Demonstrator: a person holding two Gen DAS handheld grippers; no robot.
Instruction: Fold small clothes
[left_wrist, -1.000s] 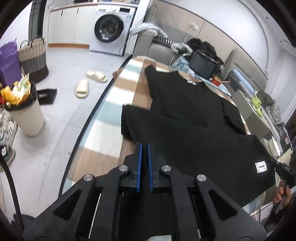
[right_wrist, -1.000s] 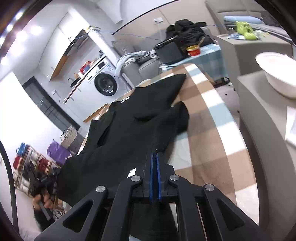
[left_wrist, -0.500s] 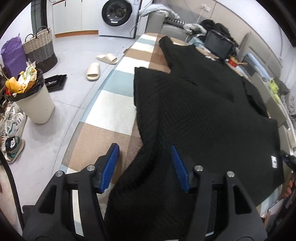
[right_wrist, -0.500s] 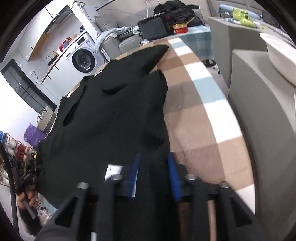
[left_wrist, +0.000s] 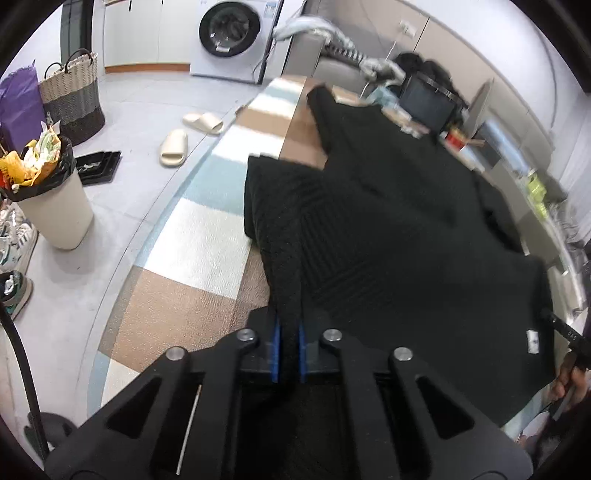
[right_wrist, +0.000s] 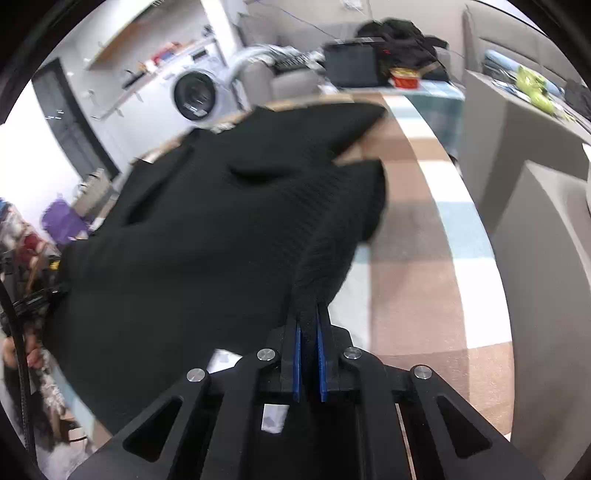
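Note:
A black knit garment lies spread on a table covered with a checked cloth. My left gripper is shut on the garment's near edge and lifts a ridge of fabric. In the right wrist view the same garment fills the middle. My right gripper is shut on another part of its near edge, with fabric pinched between the blue pads. A white label shows near the garment's right corner.
A bin, a woven basket, slippers and a washing machine stand on the floor to the left. A grey cabinet stands right of the table. A sofa with clutter sits at the far end.
Both grippers opened over the garment's near edge half a second ago, then shut on it. Both now hold fabric raised off the table.

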